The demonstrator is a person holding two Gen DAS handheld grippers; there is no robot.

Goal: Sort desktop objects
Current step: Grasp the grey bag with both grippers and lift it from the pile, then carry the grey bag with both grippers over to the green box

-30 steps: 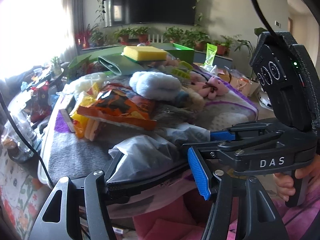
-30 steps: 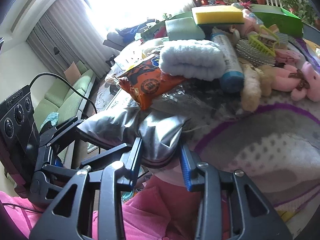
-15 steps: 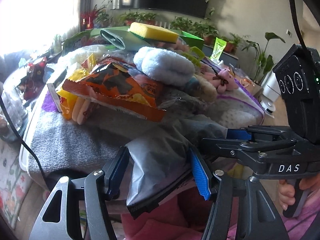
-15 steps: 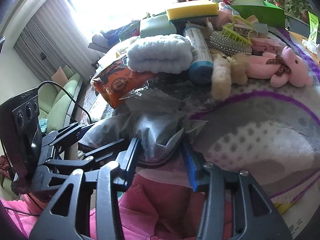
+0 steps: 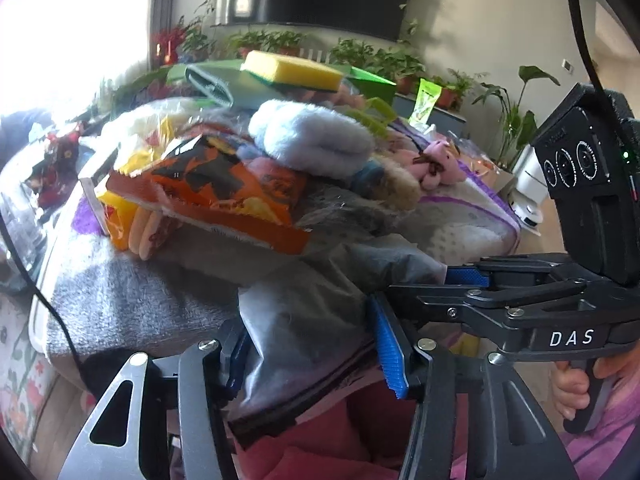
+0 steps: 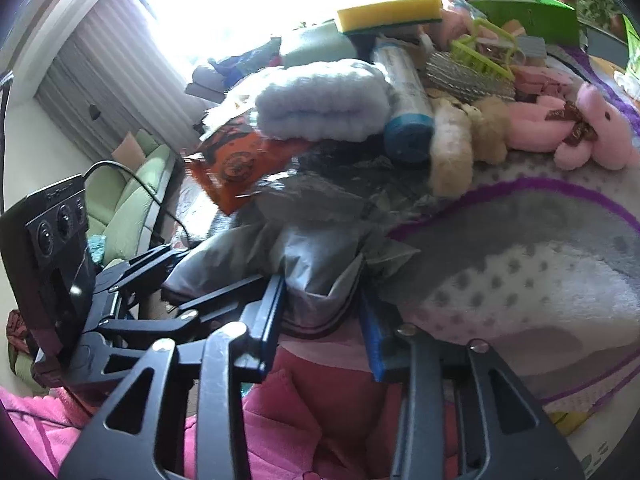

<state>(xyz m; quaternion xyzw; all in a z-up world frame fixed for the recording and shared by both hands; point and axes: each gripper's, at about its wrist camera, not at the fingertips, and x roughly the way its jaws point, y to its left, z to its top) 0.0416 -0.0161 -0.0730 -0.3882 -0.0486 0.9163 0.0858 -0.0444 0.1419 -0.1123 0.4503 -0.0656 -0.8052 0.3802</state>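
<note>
A grey plastic zip bag [image 5: 312, 320] hangs over the near edge of the blanket-covered table [image 6: 520, 280]. My left gripper [image 5: 312, 356] has the bag's lower part between its blue pads; its jaws are closing and both pads touch the plastic. My right gripper [image 6: 324, 320] holds the bag's other corner [image 6: 316, 268], its jaws also closing on it. In the left wrist view the right gripper [image 5: 432, 280] comes in from the right side. Behind the bag lie an orange snack packet [image 5: 224, 192] and a pale blue rolled towel [image 5: 316, 140].
The table is piled: a yellow sponge [image 5: 292, 72], a blue-capped roll [image 6: 404, 112], a cream fluffy toy [image 6: 452, 148], a pink plush [image 6: 580, 120], a green comb [image 6: 484, 52], a green box [image 6: 528, 12]. A hand [image 5: 572, 388] and pink clothing are below. A cable [image 5: 44, 300] hangs at the left.
The left jaws have narrowed and the bag is bunched between their pads. The right jaws widened a little, then closed back on the bag's corner. The table pile looks closer.
</note>
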